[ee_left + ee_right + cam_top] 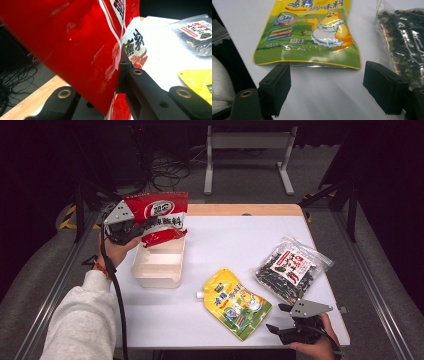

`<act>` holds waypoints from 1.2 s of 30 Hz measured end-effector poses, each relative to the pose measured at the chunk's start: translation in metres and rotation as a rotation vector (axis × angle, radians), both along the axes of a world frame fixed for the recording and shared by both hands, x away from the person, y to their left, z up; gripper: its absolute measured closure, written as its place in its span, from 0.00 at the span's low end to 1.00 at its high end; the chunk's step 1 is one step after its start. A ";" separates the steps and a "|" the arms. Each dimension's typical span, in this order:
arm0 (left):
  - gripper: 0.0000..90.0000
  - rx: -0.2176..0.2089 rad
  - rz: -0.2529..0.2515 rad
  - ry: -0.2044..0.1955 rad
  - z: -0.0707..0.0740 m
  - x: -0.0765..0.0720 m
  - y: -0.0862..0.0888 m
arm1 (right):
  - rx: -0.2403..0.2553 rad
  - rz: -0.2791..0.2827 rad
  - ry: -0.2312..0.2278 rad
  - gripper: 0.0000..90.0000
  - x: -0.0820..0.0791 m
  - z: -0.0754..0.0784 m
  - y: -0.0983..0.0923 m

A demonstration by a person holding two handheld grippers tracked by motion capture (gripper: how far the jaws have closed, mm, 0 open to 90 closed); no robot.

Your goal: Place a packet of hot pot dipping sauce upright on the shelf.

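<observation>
Red pouch (160, 217) hangs clamped in the left gripper (131, 231), lifted off the table (225, 237) and held above the far end of the white tray (159, 265). In the left gripper view the jaws are pressed together on the pouch's glossy film (82, 50), which folds around them and blocks most of the scene (a strip of its white label with dark characters shows past the jaws). The tray sits on the left part of the table, and what can be seen of its inside looks bare.

The right gripper (285, 320) rests low at the near right edge of the table, held in the person's right hand (315, 345). Its jaws stand wide apart with nothing between them; in the right gripper view only bare table lies in the gap (325, 87). Just beyond its jaws lies the yellow pouch (312, 32), flat on the table, its bottom seam toward the gripper, close to the left jaw but apart from it. A clear bag (292, 267) of dark contents lies flat to the right of the yellow pouch, near it.
</observation>
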State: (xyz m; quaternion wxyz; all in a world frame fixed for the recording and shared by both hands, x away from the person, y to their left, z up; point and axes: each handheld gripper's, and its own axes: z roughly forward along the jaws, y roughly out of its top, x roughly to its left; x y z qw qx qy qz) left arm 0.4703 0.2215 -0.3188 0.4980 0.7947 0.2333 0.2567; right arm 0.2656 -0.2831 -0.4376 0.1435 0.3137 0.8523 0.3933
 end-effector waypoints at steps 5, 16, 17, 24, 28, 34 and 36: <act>1.00 0.022 -0.005 0.003 -0.002 0.016 0.000 | 0.006 -0.029 0.013 0.25 -0.002 -0.002 -0.003; 1.00 0.066 0.004 0.047 -0.020 0.041 -0.010 | 0.003 -0.042 0.022 0.25 -0.006 -0.004 -0.004; 1.00 0.069 0.002 0.054 -0.023 0.043 -0.011 | 0.004 -0.041 0.023 0.25 -0.006 -0.004 -0.004; 1.00 0.076 0.024 0.044 -0.028 0.048 -0.014 | -0.006 -0.031 0.029 0.25 -0.010 -0.006 -0.002; 1.00 0.090 0.038 0.038 -0.031 0.054 -0.017 | 0.002 -0.038 0.028 0.25 -0.009 -0.005 -0.002; 0.95 0.059 0.047 0.059 -0.040 0.059 -0.020 | -0.005 -0.035 0.037 0.25 -0.009 -0.008 -0.002; 0.91 0.072 0.053 0.074 -0.046 0.060 -0.021 | -0.007 -0.035 0.039 0.25 -0.009 -0.008 -0.002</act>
